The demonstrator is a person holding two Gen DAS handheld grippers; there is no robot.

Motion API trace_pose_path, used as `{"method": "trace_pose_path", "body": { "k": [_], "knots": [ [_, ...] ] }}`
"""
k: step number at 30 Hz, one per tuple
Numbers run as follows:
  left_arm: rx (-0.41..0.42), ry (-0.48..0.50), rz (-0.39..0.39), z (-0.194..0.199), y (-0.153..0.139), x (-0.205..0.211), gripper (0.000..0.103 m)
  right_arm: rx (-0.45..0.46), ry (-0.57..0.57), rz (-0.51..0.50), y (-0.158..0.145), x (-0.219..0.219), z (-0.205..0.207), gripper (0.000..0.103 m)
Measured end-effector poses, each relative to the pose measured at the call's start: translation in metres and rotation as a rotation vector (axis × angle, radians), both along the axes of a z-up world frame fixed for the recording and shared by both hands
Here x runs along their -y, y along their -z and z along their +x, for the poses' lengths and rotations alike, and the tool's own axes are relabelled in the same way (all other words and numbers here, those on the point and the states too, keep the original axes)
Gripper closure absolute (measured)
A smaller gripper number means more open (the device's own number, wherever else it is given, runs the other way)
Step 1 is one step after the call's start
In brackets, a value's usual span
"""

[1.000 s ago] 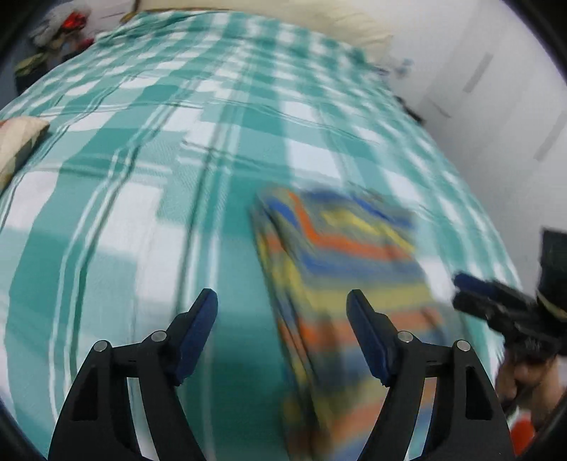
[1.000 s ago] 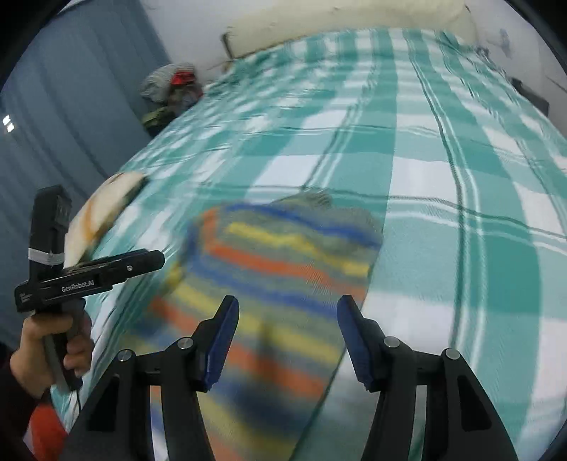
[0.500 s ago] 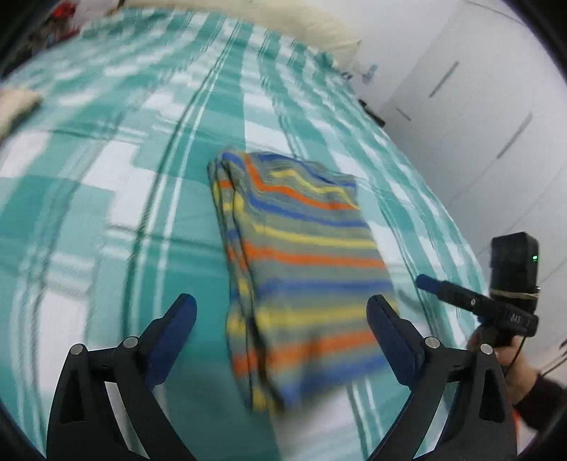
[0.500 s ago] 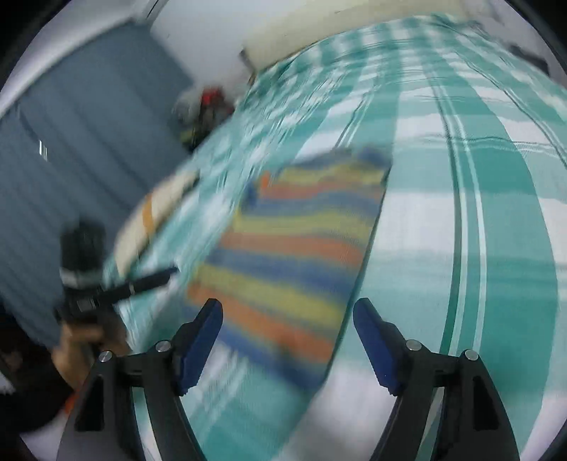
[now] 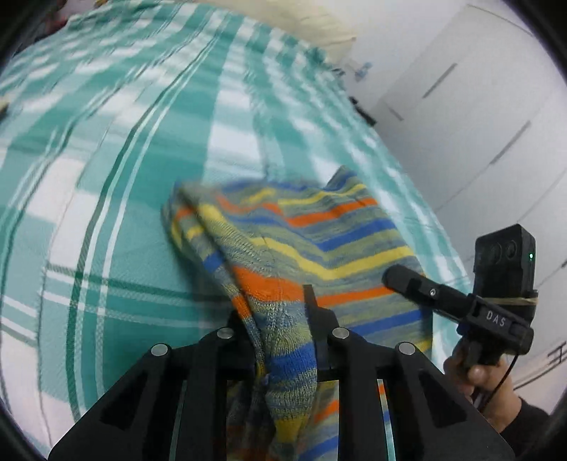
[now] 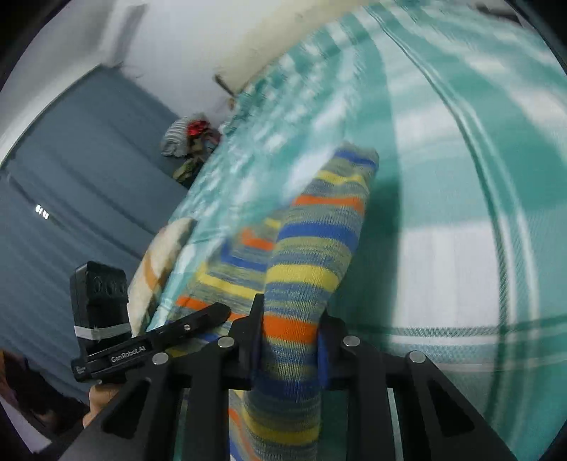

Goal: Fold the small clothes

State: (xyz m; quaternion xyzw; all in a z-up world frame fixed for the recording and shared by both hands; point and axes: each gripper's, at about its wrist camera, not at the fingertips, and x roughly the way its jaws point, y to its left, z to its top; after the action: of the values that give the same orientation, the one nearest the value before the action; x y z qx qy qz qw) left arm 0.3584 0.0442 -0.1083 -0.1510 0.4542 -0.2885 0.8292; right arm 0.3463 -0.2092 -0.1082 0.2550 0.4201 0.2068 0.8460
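Observation:
A small knit garment (image 5: 319, 227) with blue, orange, yellow and grey stripes lies folded on the green-and-white checked bed sheet (image 5: 124, 177). My left gripper (image 5: 274, 312) is closing on the near left edge of it; a bunched fold sits pinched between the jaws. In the right wrist view my right gripper (image 6: 290, 326) is closing on the near right edge of the garment (image 6: 319, 234), which rises as a ridge from the jaws. Each view shows the other gripper beside the cloth: the right gripper (image 5: 407, 282) and the left gripper (image 6: 209, 315), each in a hand.
The sheet (image 6: 460, 248) stretches away ahead and to the side. A cream pillow (image 5: 312, 25) lies at the head end. A cream-and-orange folded cloth (image 6: 159, 262) rests near the bed's left edge, a heap of clothes (image 6: 191, 138) beyond it. White wardrobe doors (image 5: 478, 106) stand at right.
Both grippers stood open above the garment before; now both have come down to its near edge and closed on it, lifting folds of the knit. Both views have swung.

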Motion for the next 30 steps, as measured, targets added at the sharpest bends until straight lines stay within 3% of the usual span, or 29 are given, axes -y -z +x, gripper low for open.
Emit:
{"method": "trace_pose_path", "body": {
  "k": [3,5,6,8,9,11,15,17,19,23,27,30],
  "knots": [
    [-0.022,0.010,0.010,-0.010,-0.007,0.004,0.075,0.016,0.010,0.006,-0.024,0.007,-0.014,0.079],
    [-0.137,-0.004,0.095,-0.016,0.017,0.008,0.049,-0.063,0.042,0.021,-0.017,0.015,-0.019,0.078],
    [-0.172,-0.023,0.155,-0.023,0.028,0.006,0.048,-0.124,0.063,-0.009,-0.005,0.017,-0.023,0.076],
    [-0.182,-0.041,0.217,-0.040,0.038,-0.001,0.046,-0.262,0.105,-0.134,0.018,0.029,-0.042,0.056],
    [-0.156,-0.052,0.219,-0.057,0.035,-0.009,0.043,-0.298,0.127,-0.171,0.022,0.035,-0.053,0.048],
    [-0.097,-0.087,0.280,-0.086,0.023,-0.017,0.020,-0.289,0.161,-0.242,0.017,0.046,-0.082,0.045],
    [0.126,-0.129,0.505,-0.151,-0.018,-0.008,0.006,-0.197,0.157,-0.422,-0.018,0.036,-0.133,0.015],
    [0.234,-0.193,0.606,-0.181,-0.040,0.002,0.003,-0.147,0.132,-0.458,-0.039,0.024,-0.161,0.014],
    [0.251,-0.272,0.623,-0.200,-0.052,0.002,0.002,-0.114,0.120,-0.480,-0.053,0.014,-0.184,0.014],
    [0.216,-0.398,0.630,-0.238,-0.067,-0.007,0.002,-0.062,0.129,-0.506,-0.074,-0.006,-0.215,0.003],
    [0.104,-0.355,0.572,-0.255,-0.078,-0.006,0.002,-0.068,0.133,-0.576,-0.085,-0.025,-0.243,0.002],
    [0.091,-0.348,0.578,-0.271,-0.086,-0.003,0.002,-0.051,0.133,-0.588,-0.097,-0.032,-0.261,0.002]
  ]
}}
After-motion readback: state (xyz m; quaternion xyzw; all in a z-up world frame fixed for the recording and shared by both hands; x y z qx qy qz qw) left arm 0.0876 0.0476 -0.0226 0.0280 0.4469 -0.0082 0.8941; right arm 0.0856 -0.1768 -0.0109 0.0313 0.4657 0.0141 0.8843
